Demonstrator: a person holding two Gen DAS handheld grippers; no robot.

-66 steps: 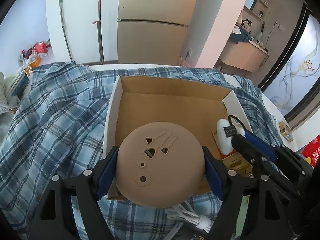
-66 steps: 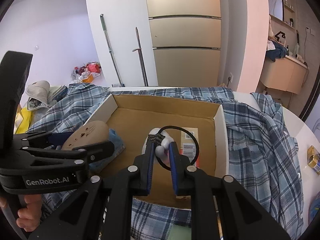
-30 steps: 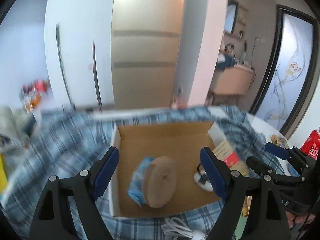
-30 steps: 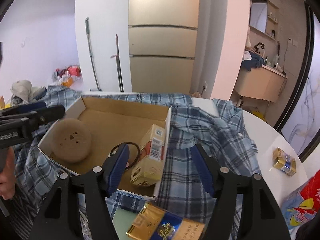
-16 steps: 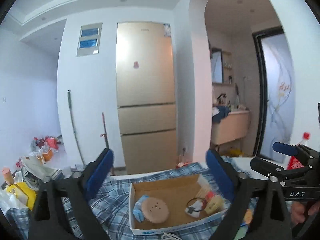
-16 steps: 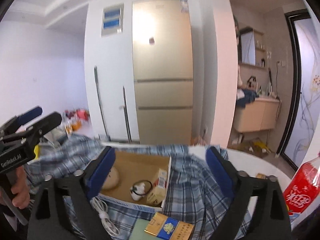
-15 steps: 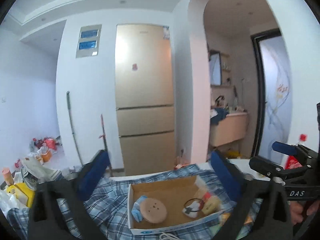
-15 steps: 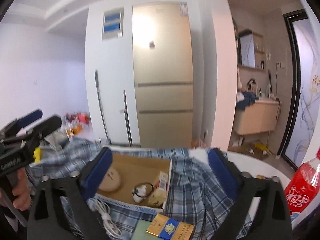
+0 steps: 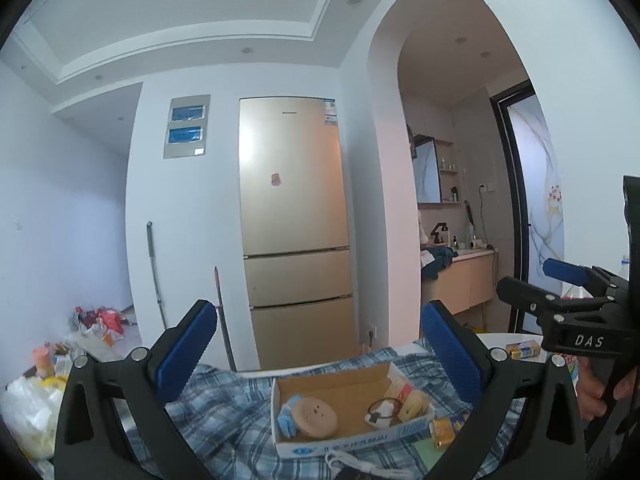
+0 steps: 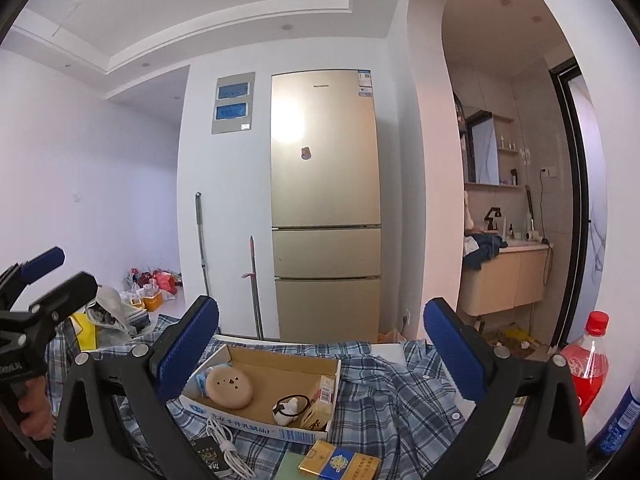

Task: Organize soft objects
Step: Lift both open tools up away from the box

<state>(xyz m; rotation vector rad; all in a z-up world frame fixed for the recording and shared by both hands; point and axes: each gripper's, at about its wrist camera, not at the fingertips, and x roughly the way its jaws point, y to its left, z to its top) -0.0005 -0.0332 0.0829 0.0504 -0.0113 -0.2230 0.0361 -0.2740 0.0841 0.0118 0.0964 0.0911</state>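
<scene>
Fingers of the left gripper [image 9: 318, 354] stand wide apart and empty, high above the cardboard box [image 9: 352, 442], where the round tan cushion [image 9: 314, 423] lies by the left wall and a small white toy [image 9: 380, 416] nearer the right. A good finish means leaving both untouched. From the right wrist, the right gripper [image 10: 320, 356] is likewise spread and empty; the plaid shirt [image 10: 400, 404] hides the table, and the toy's shape is unclear.
</scene>
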